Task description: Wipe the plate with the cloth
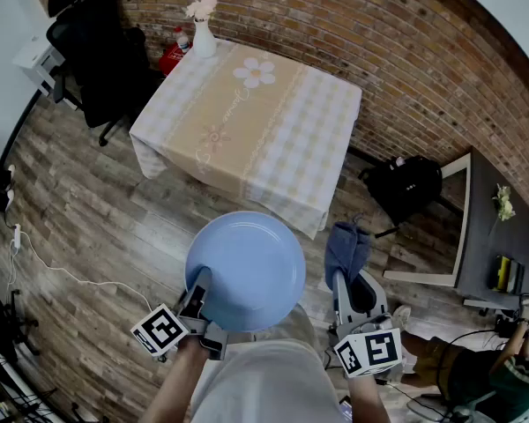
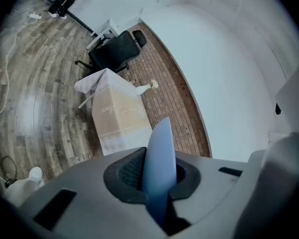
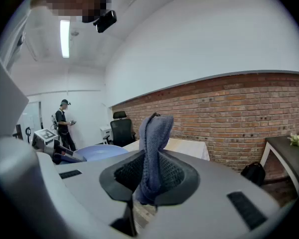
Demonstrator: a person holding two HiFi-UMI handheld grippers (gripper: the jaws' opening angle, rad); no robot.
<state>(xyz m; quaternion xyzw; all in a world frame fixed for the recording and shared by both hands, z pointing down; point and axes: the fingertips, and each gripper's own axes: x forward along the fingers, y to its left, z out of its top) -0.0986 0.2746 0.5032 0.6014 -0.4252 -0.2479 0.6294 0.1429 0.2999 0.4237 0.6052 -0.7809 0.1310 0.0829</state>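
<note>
My left gripper (image 1: 197, 294) is nearest, its jaws pressed onto the near rim of the plate (image 1: 247, 267). In its own view the blue edge stands squarely between the two pads. My right gripper (image 1: 352, 291) is clamped on the cloth (image 1: 346, 249), a dark blue bunch pinched at its lower end, with the loose part standing out past the jaws. I hold the plate in the air in front of me, face up toward my head, well short of the table (image 1: 247, 139). The cloth is just beside the plate on the right, and the two do not touch. I judge that both things are picked up and ready, and the wiping itself has not begun. The next move calls for swinging the cloth's free end left onto the plate's face and rubbing across it. My left grip must stay firm meanwhile, since a rim pinch lets the plate tip under pressure. Farther out, the table wears a checked cover with a flower print, and a white vase (image 1: 203, 37) stands at its far corner. A black chair (image 1: 95, 47) is to the left and a bag (image 1: 406, 188) lies by the brick wall. The cover carries faint script down its middle, too small to read. The marker cubes show only black squares, and I see no brand.
</note>
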